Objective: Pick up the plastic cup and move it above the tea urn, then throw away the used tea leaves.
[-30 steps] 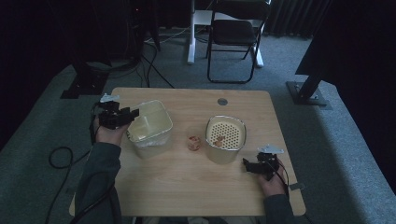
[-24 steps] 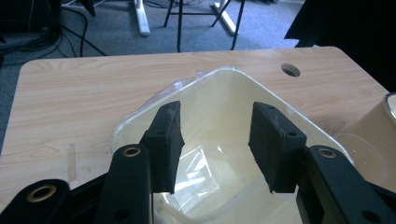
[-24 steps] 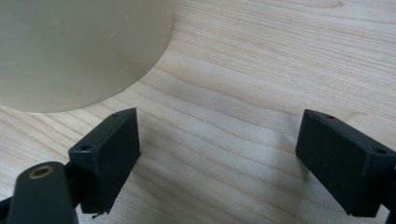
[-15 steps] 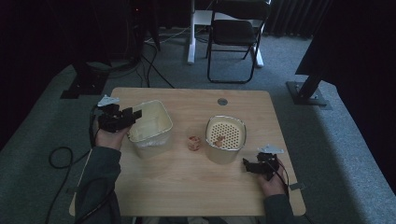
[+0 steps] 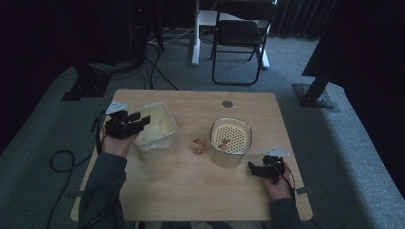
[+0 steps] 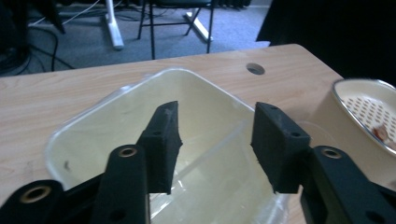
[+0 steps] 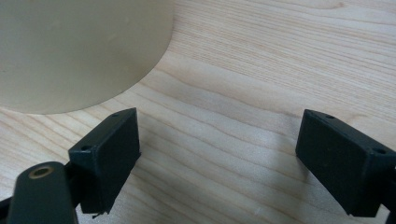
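Observation:
A cream square tub [image 5: 160, 125] stands at the table's left, see-through at its near wall in the left gripper view [image 6: 196, 77]. My left gripper [image 5: 142, 119] hangs open over the tub's left rim, its jaws [image 6: 215, 123] holding nothing. A round cream container with a perforated insert [image 5: 231, 137] stands right of centre; a pinkish piece [image 6: 380, 132] lies in the insert. Another small pinkish lump [image 5: 197, 146] lies on the wood between the two vessels. My right gripper [image 5: 251, 168] rests low on the table, open wide [image 7: 219, 135], just beside the round container's wall [image 7: 79, 51].
The wooden table [image 5: 191, 200] has a round cable hole [image 5: 228, 103] at its far edge. A folding chair [image 5: 239, 38] and stand bases sit on the carpet beyond. A cable [image 5: 62, 162] loops off the table's left side.
My left gripper has shifted slightly toward the tub and nearer to the person. The right gripper and both vessels have stayed put.

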The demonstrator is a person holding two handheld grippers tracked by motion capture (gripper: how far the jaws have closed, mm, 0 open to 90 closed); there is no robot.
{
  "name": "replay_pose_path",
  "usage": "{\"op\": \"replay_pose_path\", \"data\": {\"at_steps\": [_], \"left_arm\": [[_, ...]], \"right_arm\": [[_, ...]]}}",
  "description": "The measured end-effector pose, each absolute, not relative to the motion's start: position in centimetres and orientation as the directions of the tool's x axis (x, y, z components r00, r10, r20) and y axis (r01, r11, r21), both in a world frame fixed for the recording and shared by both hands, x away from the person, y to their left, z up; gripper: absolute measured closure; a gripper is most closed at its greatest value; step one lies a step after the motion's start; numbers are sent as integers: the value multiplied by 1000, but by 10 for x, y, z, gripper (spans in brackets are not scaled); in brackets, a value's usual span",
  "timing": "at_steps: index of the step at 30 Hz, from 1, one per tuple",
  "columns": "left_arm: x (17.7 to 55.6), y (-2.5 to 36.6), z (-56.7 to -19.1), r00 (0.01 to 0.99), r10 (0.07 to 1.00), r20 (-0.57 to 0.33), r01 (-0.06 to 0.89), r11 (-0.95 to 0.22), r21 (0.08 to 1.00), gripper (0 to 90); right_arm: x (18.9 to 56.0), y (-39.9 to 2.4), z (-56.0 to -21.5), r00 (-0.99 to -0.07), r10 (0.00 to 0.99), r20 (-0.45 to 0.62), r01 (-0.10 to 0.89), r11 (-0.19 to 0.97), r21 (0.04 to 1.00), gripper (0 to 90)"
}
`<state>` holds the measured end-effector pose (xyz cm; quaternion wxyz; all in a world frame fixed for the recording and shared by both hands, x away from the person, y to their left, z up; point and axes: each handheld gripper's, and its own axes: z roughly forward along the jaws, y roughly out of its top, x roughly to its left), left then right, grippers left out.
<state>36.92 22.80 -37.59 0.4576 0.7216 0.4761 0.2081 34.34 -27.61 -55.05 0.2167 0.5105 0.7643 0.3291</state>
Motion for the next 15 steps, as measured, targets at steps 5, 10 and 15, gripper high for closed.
{"op": "replay_pose_path", "data": {"at_steps": [5,10,15], "left_arm": [[365,222,-377,491,861,-136,476,-134,869,509],[363,218,-378,511,849,-134,467,-143,873,502],[358,207,-382,544,830,-128,451,-159,878,476]], "right_arm": [[343,-276,-551,-385,923,5,638,262,724,133],[343,-276,-551,-384,923,5,638,261,725,133],[343,-276,-551,-384,923,5,637,262,725,133]]}}
